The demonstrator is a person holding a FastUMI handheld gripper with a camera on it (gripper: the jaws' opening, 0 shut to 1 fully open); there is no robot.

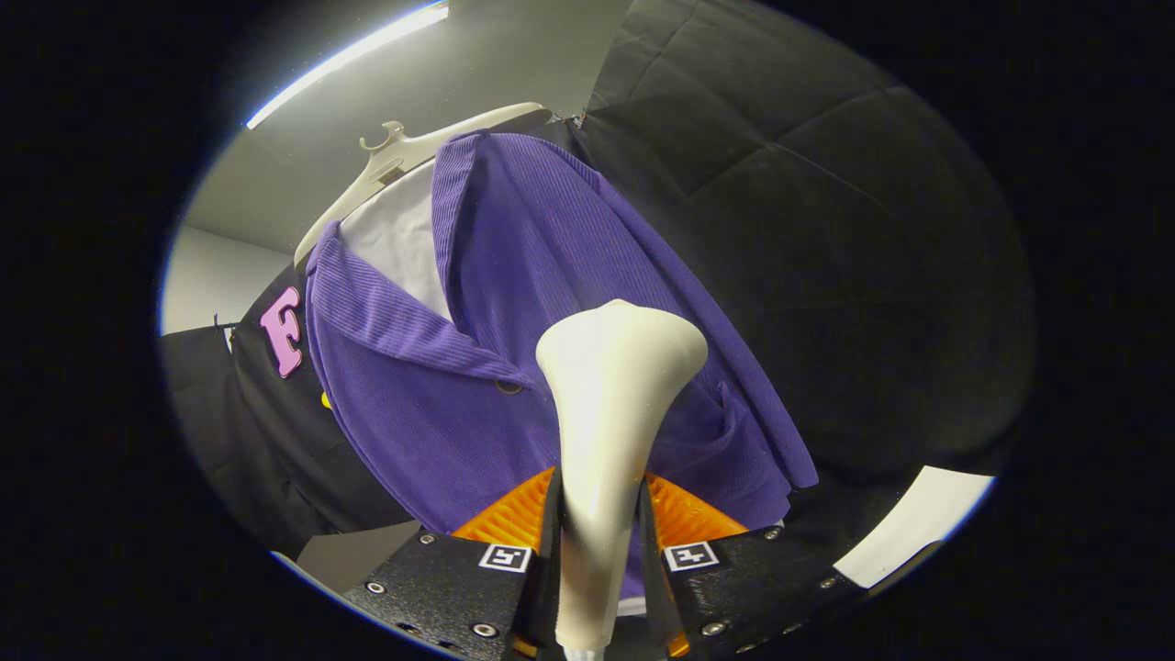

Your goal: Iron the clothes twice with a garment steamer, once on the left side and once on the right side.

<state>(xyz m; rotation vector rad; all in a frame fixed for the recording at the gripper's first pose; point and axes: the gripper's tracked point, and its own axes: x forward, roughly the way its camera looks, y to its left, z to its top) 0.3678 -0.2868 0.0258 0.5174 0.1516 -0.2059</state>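
Note:
A purple corduroy jacket [551,275] hangs on a white hanger [404,151] over a white shirt [404,239], in front of the black booth wall. My gripper [598,514] is shut on the handle of a cream garment steamer [610,404], with one finger pressing each side. The steamer's wide head rises just ahead of the fingers and faces the jacket's front, near the middle and below the lapel. A dark button [508,386] sits just left of the head. Whether the head touches the cloth is hidden.
The black cloth wall [826,229] stands behind and to the right of the jacket. A ceiling light strip [349,60] runs overhead. Pale floor or panel patches [918,523] lie low to the right and low to the left.

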